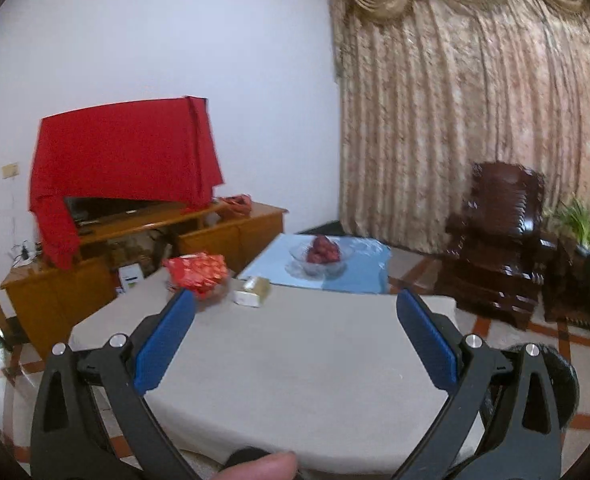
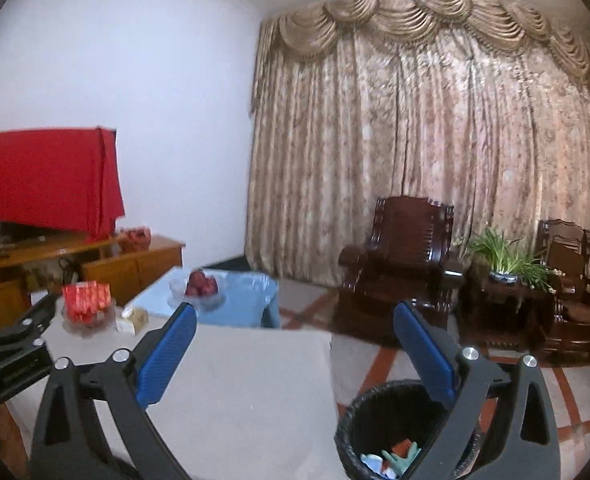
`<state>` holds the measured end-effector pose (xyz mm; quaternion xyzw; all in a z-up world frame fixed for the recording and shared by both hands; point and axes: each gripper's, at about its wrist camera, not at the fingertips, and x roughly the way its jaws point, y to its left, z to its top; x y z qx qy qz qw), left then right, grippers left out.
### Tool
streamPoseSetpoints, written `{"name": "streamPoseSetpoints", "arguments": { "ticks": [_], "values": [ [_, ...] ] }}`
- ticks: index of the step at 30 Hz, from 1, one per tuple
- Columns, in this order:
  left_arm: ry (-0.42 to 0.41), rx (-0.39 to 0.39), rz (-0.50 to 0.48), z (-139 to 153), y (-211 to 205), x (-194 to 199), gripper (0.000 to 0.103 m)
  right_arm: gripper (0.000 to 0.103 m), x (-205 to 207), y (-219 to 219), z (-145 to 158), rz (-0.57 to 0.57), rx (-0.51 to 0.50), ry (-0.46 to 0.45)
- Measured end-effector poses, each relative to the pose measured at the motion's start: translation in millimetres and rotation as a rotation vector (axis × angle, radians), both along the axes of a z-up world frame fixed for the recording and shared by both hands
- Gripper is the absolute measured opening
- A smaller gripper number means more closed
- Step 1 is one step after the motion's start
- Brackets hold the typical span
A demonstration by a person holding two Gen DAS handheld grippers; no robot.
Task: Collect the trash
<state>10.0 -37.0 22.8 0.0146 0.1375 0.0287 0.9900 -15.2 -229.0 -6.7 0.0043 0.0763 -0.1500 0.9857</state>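
A black-lined trash bin stands on the floor right of the grey table; crumpled scraps of teal, white and orange trash lie in its bottom. My right gripper hangs open and empty above the table's right edge, its right finger over the bin. My left gripper is open and empty too, held over the grey table; part of the bin shows behind its right finger. The left gripper's arm enters the right wrist view at the left.
At the table's far end sit a dish of red-wrapped sweets and a tissue box. Beyond is a blue-covered table with a glass fruit bowl, a wooden cabinet, dark armchairs and a potted plant.
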Motion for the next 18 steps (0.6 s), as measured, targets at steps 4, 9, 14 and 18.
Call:
{"name": "streamPoseSetpoints", "arguments": {
  "ticks": [4,9,14,18],
  "values": [
    [-0.042,-0.022,0.047,11.7,24.7,-18.0,0.098,0.097,-6.4,6.8,1.6,0.013,0.039,-0.022],
    [-0.053,-0.033,0.065,19.1,38.7,-32.9,0.098,0.097,-12.7,12.1,-5.9,0.031,0.061,0.012],
    [-0.07,-0.051,0.079,26.1,49.1,-43.5,0.098,0.097,-21.8,17.6,-4.2,0.026,0.042,0.011],
    [-0.085,-0.045,0.073,30.5,47.6,-50.8,0.098,0.097,-26.4,17.7,-0.2,0.023,0.039,-0.001]
  ]
}}
